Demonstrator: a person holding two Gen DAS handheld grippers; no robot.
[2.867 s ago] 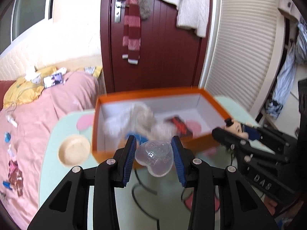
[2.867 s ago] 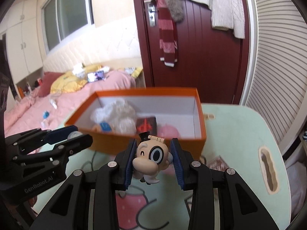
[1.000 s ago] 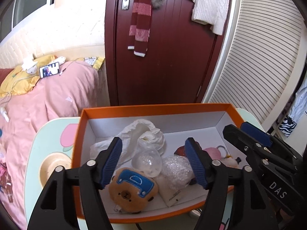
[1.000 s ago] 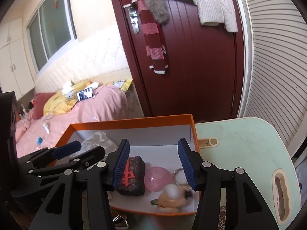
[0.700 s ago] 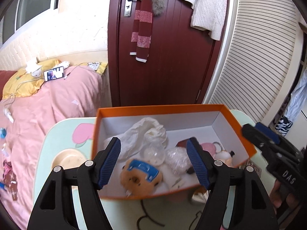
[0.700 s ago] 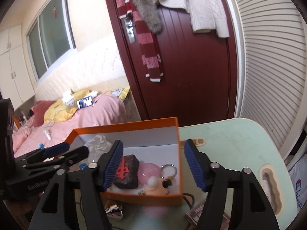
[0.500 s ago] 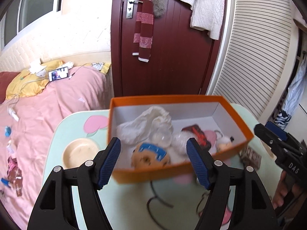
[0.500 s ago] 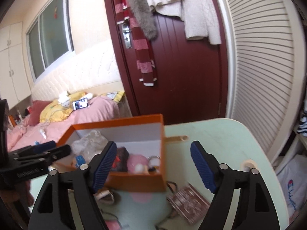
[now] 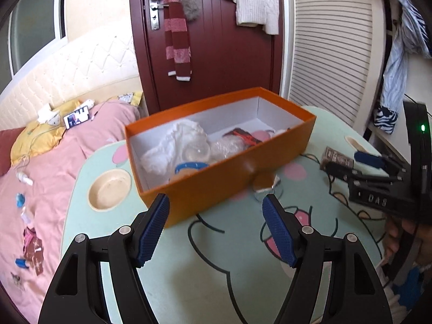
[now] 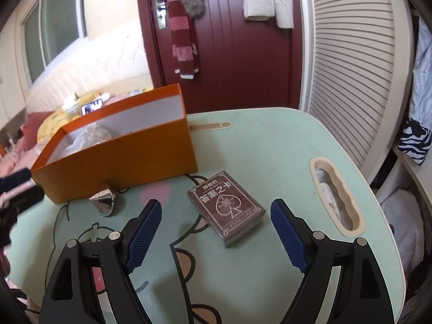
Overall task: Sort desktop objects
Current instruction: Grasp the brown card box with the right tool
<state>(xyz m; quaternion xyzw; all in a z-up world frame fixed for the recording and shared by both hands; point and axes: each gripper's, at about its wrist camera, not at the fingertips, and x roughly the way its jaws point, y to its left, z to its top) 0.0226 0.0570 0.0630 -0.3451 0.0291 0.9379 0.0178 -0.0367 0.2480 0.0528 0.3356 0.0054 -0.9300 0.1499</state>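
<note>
Left gripper [image 9: 216, 229] spread, empty, near orange box [image 10: 116, 159]. Silver cone [image 10: 104, 198] on surface [image 10: 256, 145] at box front: small, smooth, likely slippery; pinch wide rim. Card box [image 10: 226, 205] right, before spread right gripper [image 10: 216, 232]: stiff, light; take long sides.

Our left claw [image 9: 216, 229] hangs wide open and empty over the mint surface [image 9: 189, 283], just short of the orange box [image 9: 216, 186]; our right claw [image 9: 351, 166] hovers beside a brown card deck [image 9: 336, 158].
</note>
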